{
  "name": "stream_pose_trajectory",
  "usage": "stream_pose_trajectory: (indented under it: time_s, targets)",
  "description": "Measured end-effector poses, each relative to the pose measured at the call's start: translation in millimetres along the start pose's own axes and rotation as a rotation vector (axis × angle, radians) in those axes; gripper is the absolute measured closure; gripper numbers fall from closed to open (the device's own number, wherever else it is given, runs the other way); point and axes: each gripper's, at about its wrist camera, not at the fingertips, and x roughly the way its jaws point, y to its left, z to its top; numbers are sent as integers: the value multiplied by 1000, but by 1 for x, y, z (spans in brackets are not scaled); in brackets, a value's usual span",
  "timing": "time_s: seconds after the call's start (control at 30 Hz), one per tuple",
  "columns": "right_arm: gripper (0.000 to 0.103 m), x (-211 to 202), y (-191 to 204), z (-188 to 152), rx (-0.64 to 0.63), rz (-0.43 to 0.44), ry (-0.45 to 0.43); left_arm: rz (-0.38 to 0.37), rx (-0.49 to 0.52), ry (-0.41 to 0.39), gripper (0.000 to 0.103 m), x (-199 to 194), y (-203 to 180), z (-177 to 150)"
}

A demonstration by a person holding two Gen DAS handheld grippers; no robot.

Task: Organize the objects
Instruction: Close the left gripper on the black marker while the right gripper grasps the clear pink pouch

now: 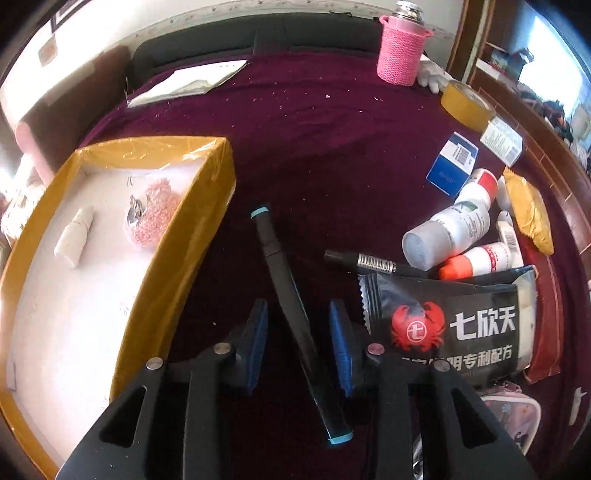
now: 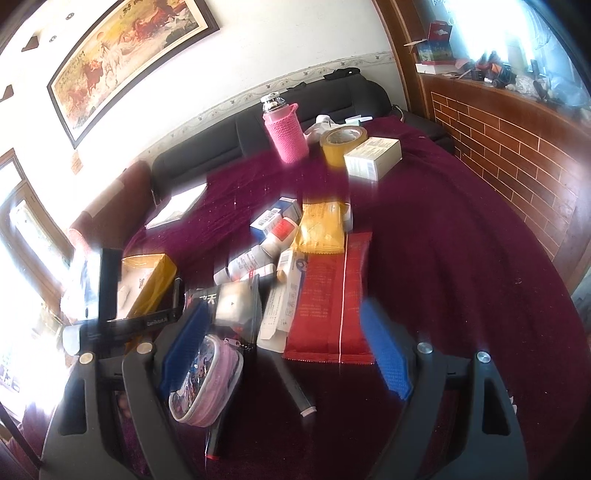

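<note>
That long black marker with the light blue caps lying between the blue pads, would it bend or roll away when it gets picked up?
The black marker looks like rigid plastic, so it probably stays straight. Its body seems rounded, so a nudge could roll it, though the soft maroon cloth should slow that. Being long, it may tilt if the left fingers pinch it off-centre.

Harsh window (image 2: 517, 33) glare, blown-out whites, fisheye-bent edges, soft blur

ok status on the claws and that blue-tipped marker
Left claw around marker, pads not visibly pressing. Right claw open, empty, over the clutter. Box left of marker; crab packet close on its right.
</note>
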Motion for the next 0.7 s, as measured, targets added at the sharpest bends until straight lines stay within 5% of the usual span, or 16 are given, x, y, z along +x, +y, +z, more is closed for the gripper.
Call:
stream_pose_trajectory:
  time_s: [0.1, 0.13, 0.23, 0.3, 0.57, 0.7]
  targets:
    - [20, 2, 1, 0, -7, -8, 7, 116, 85, -41, 64, 1, -19, -6]
    - [20, 3, 1, 0, -11, -13, 12, 115, 89, -49, 70, 1, -21, -8]
    - [20, 4, 1, -2, -24, -31, 27, 4, 111, -52, 92, -2, -21, -15]
    - [20, 6, -1, -3, -37, -45, 50, -91, 101, -54, 92, -12, -12, -20]
    - [21, 33, 8, -22, -157, -70, 201, -277, 40, -167, 92, -83, 27, -25]
    - [38, 45, 25, -29, -175, -10, 272, -296, 26, -212, 92, -113, 56, -34]
